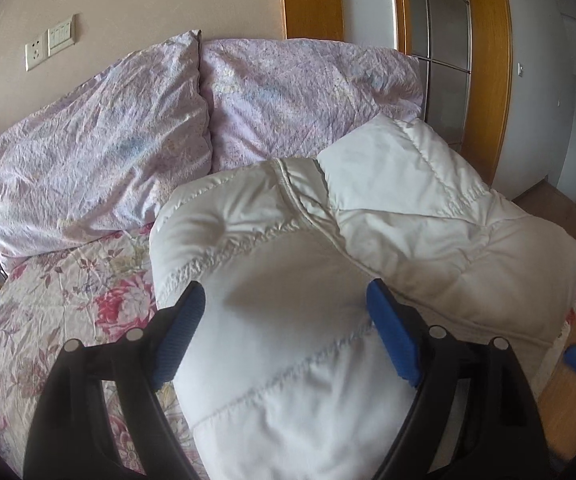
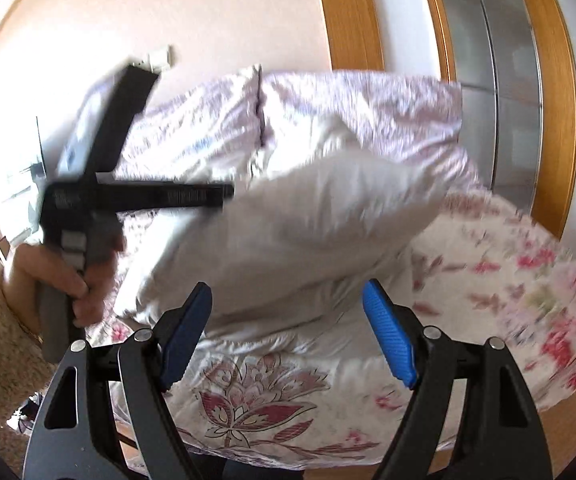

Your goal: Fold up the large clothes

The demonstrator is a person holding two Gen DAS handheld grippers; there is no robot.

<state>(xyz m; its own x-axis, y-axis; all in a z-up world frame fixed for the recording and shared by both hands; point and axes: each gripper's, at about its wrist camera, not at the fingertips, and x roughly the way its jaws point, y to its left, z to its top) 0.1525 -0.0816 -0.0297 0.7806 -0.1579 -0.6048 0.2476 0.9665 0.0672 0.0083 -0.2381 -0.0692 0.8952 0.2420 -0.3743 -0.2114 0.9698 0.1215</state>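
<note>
On the far left, two lilac pillows point(image 1: 100, 152) are leaning against the wall at the head of the bed point(image 1: 68, 300), whose floral cover is showing near left. Right of them a white quilted jacket point(image 1: 328, 240) is lying folded into a puffy bundle on the bed. The left gripper point(image 1: 284, 332) is hovering over the jacket's near end, jaws spread wide, holding nothing. The right view, blurred, is showing what the left cannot: the hand point(image 2: 68, 276) holding the left gripper's handle. The right gripper point(image 2: 288, 332) is hanging open before the jacket's near edge, empty.
</note>
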